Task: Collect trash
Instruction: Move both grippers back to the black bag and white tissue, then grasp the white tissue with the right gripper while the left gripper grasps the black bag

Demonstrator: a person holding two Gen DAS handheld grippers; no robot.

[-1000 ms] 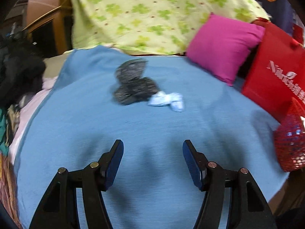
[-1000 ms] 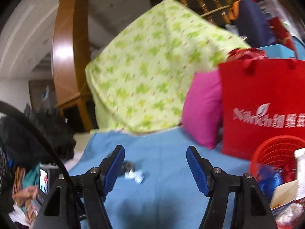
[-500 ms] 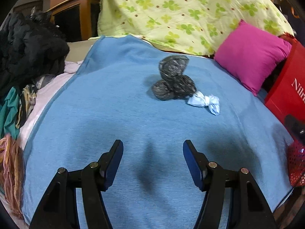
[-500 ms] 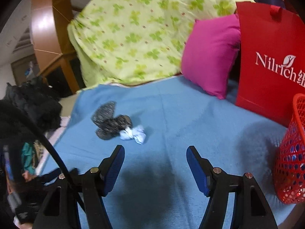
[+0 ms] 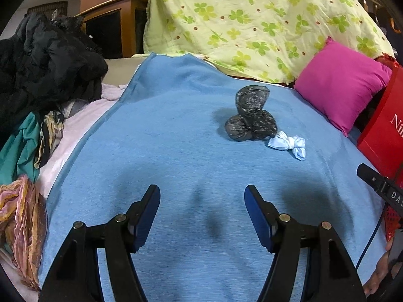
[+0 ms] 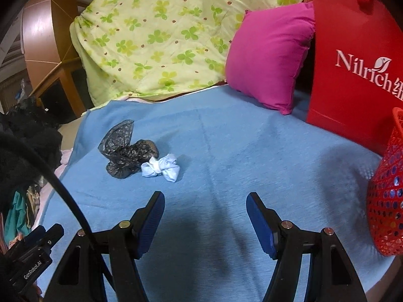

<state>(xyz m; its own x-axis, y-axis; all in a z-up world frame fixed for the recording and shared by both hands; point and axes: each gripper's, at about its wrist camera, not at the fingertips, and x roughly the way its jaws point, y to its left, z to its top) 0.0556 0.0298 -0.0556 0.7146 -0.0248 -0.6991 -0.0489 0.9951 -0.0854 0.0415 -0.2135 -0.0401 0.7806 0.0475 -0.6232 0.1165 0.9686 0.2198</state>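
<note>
Nearest in the left wrist view: the left gripper (image 5: 202, 202), fingers (image 5: 147, 216) spread wide and released, nothing between them, hovering over the blue blanket (image 5: 163, 151) with only its own shadow beneath. Same in the right wrist view: the right gripper (image 6: 205, 210), fingers (image 6: 260, 222) parted and empty, above the same blanket (image 6: 252, 156).

Further out, the trash. From the left gripper, ahead and off to the right of the finger gap, well apart from the tips: a dark crumpled plastic bag (image 5: 250, 115) bunched into lumps, with a knotted pale-blue and white wad (image 5: 288, 144) touching its near right side. From the right gripper, the same pair ahead and to the left: the wad (image 6: 161, 167) nearer, just beyond the left fingertip though not touching it, the dark bag (image 6: 126, 149) behind and left of it. Both lying flat on the blanket.

At the right edge of the right view, near the fingers, a red mesh basket (image 6: 385, 201), holding coloured items, probably more rubbish, too hidden by the mesh to tell. Beyond it a red paper bag (image 6: 352, 63) printed "Nilrich", standing upright, with a magenta pillow (image 6: 269, 58) beside it. Farthest back, a yellow-green clover-print quilt (image 6: 156, 32) heaped against a wooden frame. On the left of the left view, a pile of dark clothes (image 5: 42, 68).
</note>
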